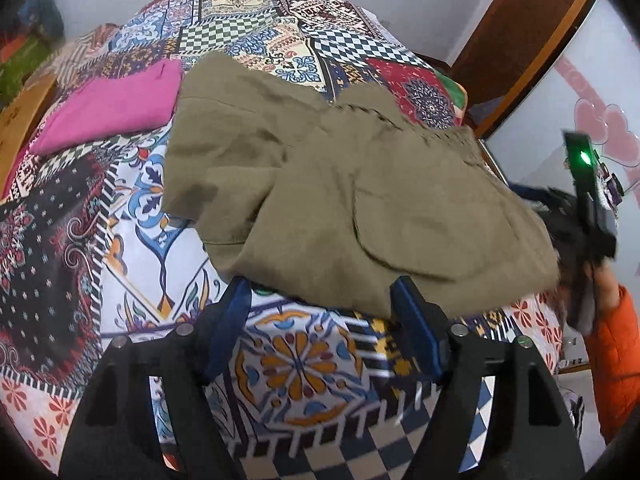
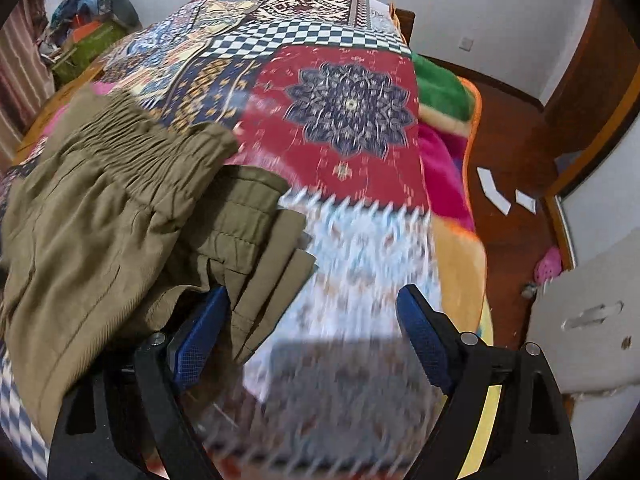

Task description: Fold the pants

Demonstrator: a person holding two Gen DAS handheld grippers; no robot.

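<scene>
Left gripper (image 1: 320, 312) level over the patterned bedspread (image 1: 304, 364), jaws spread wide, nothing between them; folded olive pants (image 1: 320, 200) lie just ahead of the fingertips, near hem overlapping both tips; pink garment (image 1: 116, 104) beyond, to the left. Right gripper (image 2: 312, 320) jaws likewise apart; pants (image 2: 100, 220) drape over its left finger (image 2: 200, 336), right finger clear.

Patchwork bedspread (image 1: 304, 364) covers the bed. Folded pink cloth (image 1: 116, 104) lies on it, far left. Green blanket (image 2: 440, 88) at bed's right edge. White paper pieces (image 2: 494, 192) on brown floor (image 2: 516, 240). Wooden door (image 1: 520, 28) at right.
</scene>
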